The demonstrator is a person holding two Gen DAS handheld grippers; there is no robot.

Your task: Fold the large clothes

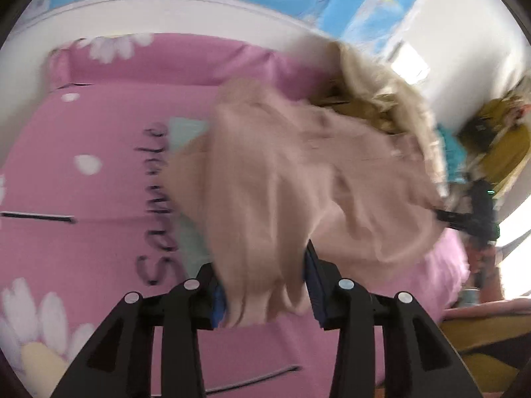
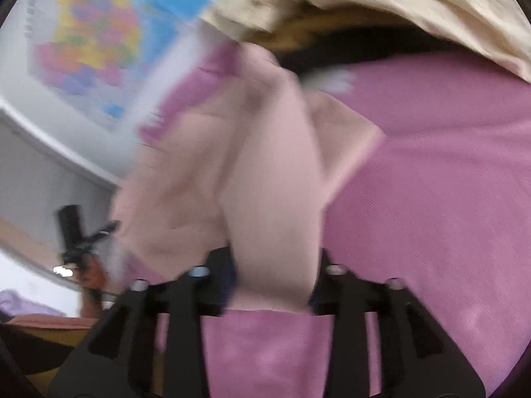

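Left wrist view: a pale pink garment (image 1: 282, 179) is pinched between the blue-padded fingers of the left gripper (image 1: 265, 285), bunched and lifted over the pink sheet (image 1: 99, 132) printed with daisies and dark lettering. Right wrist view: the same garment (image 2: 265, 199) is clamped in the right gripper (image 2: 272, 285), hanging in blurred folds above the sheet (image 2: 431, 199). A cream cloth (image 2: 415, 3) is seen at the top edge, and a map (image 2: 99, 39) is seen on the wall.
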